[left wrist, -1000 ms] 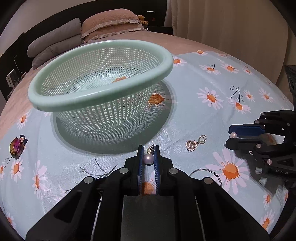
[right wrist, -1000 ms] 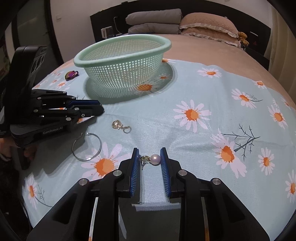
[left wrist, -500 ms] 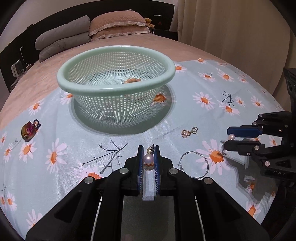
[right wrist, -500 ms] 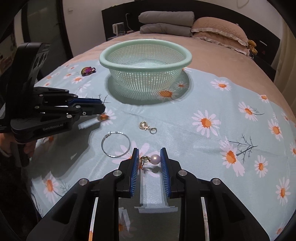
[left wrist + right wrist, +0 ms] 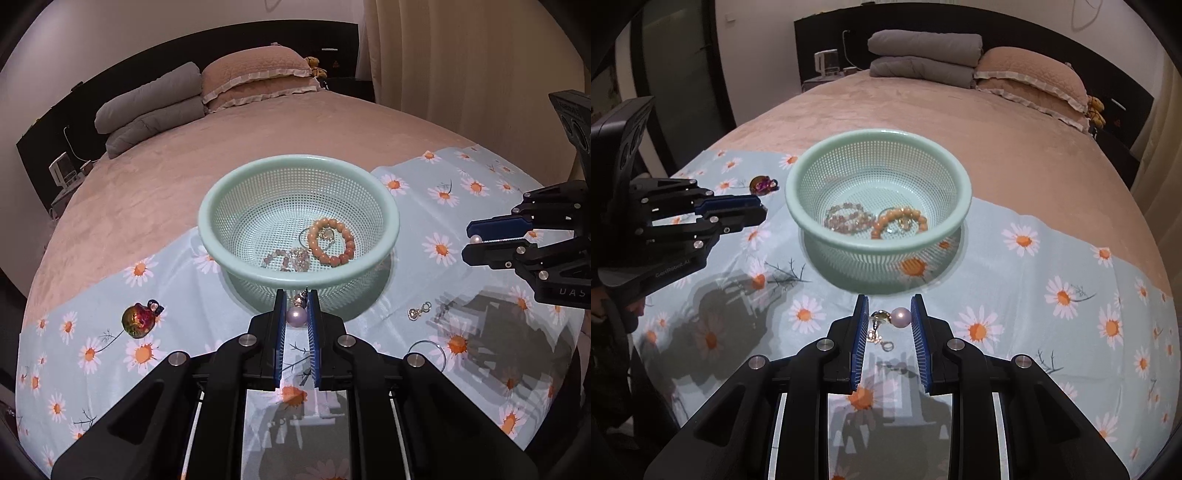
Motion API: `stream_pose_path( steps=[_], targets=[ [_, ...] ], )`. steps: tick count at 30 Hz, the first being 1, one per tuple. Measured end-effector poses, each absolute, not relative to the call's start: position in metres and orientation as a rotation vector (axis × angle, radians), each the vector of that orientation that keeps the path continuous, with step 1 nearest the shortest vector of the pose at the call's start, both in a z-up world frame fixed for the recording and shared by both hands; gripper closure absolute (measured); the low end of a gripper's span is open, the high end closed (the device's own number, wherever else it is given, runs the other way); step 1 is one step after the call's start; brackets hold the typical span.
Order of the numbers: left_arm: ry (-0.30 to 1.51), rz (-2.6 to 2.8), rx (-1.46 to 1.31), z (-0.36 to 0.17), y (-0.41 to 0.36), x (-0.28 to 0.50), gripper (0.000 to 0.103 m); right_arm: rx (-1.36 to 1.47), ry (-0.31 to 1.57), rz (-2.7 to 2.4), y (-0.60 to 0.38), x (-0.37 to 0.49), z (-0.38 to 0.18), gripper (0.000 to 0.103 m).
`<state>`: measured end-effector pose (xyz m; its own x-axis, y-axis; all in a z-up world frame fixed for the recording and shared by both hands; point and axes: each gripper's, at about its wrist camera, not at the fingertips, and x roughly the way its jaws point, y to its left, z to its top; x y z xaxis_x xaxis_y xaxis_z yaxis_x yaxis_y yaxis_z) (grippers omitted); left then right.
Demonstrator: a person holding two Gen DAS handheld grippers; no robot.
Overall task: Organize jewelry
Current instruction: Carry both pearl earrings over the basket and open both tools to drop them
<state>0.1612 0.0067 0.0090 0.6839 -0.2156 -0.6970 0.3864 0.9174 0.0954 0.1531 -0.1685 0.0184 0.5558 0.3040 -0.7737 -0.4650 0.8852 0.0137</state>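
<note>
Both claws are clamped on pearl drop earrings: left claw pinches one pale pearl earring, right claw grips its twin, both just near of the mint green mesh basket on the bed.

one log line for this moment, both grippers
left gripper: shut on pearl earring | right gripper: shut on second pearl earring | both held short of basket | nothing released yet
</note>
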Motion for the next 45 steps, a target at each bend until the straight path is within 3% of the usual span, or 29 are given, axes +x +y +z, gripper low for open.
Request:
stream_pose_path(
  steps=[11, 32, 33, 34, 35, 37, 40, 45],
  targets=[
    [0.727, -0.351, 0.255, 0.019, 0.008, 0.196, 0.091, -0.26, 0.833, 0.521, -0.135, 0.194, 0.039, 0.081],
    [0.781, -0.354, 0.265, -0.009, 0.004, 0.243, 0.089, -0.2, 0.875, 0.551, -0.124, 0.256, 0.003, 0.079],
    [0.78, -0.345, 0.263, -0.009, 0.005, 0.242, 0.076, -0.199, 0.865, 0.545, -0.124, 0.256, 0.003, 0.07],
    [0.772, -0.325, 0.264, -0.008, 0.007, 0.241, 0.054, -0.204, 0.851, 0.529, -0.125, 0.256, 0.004, 0.053],
    [0.755, -0.317, 0.26, -0.006, 0.009, 0.238, 0.046, -0.212, 0.833, 0.506, -0.125, 0.255, 0.005, 0.045],
    [0.724, -0.284, 0.255, -0.001, 0.014, 0.233, 0.019, -0.22, 0.785, 0.47, -0.128, 0.252, 0.009, 0.028],
    [0.699, -0.256, 0.258, 0.005, 0.018, 0.225, 0.01, -0.199, 0.769, 0.447, -0.135, 0.252, 0.013, 0.019],
    [0.709, -0.226, 0.257, 0.007, 0.024, 0.214, 0.007, -0.198, 0.768, 0.425, -0.142, 0.245, 0.019, 0.019]
  ],
)
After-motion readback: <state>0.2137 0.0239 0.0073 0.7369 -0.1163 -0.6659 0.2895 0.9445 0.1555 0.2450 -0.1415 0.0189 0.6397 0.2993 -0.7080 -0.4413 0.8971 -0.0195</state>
